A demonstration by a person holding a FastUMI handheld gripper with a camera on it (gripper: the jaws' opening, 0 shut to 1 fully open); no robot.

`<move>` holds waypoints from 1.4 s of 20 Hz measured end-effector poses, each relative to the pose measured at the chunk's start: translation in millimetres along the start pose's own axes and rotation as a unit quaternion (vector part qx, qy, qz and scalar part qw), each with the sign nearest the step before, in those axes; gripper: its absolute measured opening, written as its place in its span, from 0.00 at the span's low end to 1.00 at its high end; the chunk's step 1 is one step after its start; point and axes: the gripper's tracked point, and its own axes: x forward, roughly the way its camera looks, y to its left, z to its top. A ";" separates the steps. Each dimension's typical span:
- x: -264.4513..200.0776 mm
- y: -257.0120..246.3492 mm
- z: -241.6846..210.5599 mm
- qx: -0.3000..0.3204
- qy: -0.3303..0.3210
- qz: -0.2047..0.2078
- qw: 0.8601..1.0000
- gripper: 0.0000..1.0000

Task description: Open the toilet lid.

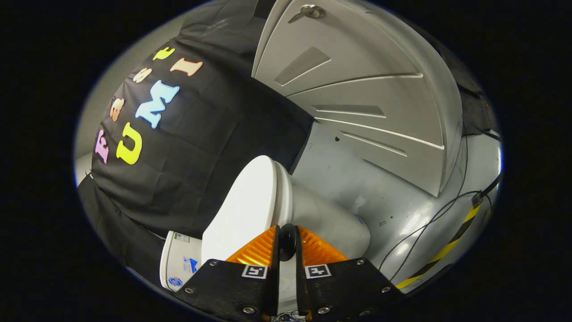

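Note:
A white toilet stands just ahead of my fingers, seen tilted. Its lid (243, 210) lies flat down on the bowl (330, 221), and the tank (178, 264) sits behind it against the black cloth wall. My gripper (288, 245) is at the lid's front rim, its fingers drawn close together. One finger lies over the lid's top and the other on the bowl side, with a strip of white rim between them. Both fingers appear to press on that rim.
A grey panelled door (357, 89) with a lever handle (308, 11) stands beyond the toilet. The grey floor (357, 179) carries black cables (429, 219) and a yellow-and-black tape strip (447, 250). The black cloth wall (201, 147) hangs behind the tank.

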 end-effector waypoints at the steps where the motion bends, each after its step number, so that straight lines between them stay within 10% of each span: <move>1: 0.3 -0.3 1.3 0.005 -0.003 0.002 1.000 0.14; 6: -0.6 2.6 3.9 0.020 -0.013 0.001 1.000 0.00; 28: -29.8 66.1 36.4 0.012 -0.042 0.001 0.999 0.00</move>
